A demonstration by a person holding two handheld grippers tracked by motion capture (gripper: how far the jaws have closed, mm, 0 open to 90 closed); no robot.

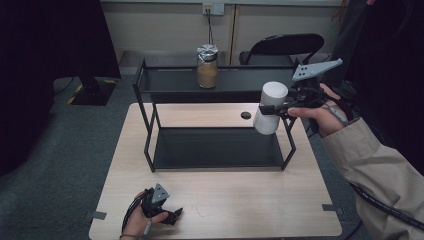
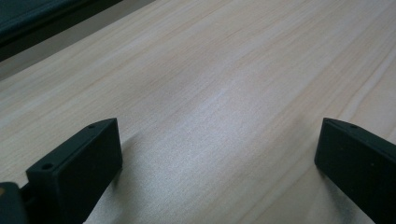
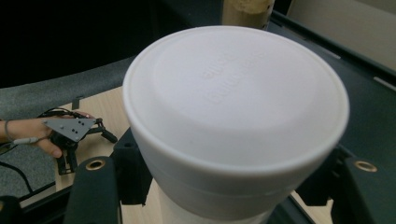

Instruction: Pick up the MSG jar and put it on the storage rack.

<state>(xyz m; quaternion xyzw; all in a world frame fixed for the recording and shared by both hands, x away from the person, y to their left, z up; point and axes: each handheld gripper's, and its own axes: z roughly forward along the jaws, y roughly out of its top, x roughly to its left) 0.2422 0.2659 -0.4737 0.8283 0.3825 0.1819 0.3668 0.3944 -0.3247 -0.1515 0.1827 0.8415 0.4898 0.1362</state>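
My right gripper point(image 1: 270, 111) is shut on a white lidded canister point(image 1: 274, 95) and holds it tilted in the air at the right end of a black two-tier rack point(image 1: 150, 130), about level with its top shelf. In the right gripper view the canister lid point(image 3: 233, 102) sits close up between my jaws. A glass jar of brown powder point(image 1: 207, 67) stands on the top shelf. My left gripper point(image 1: 172, 216) rests near the table's front left edge, and its fingers point(image 2: 79, 163) stand wide apart over bare wood.
The rack's lower shelf point(image 1: 215, 150) is bare. A cable hole point(image 1: 245, 115) lies in the wooden table point(image 1: 240, 205) behind the rack. A black chair point(image 1: 285, 47) stands behind the table, and a dark stand point(image 1: 92, 87) is on the floor at the far left.
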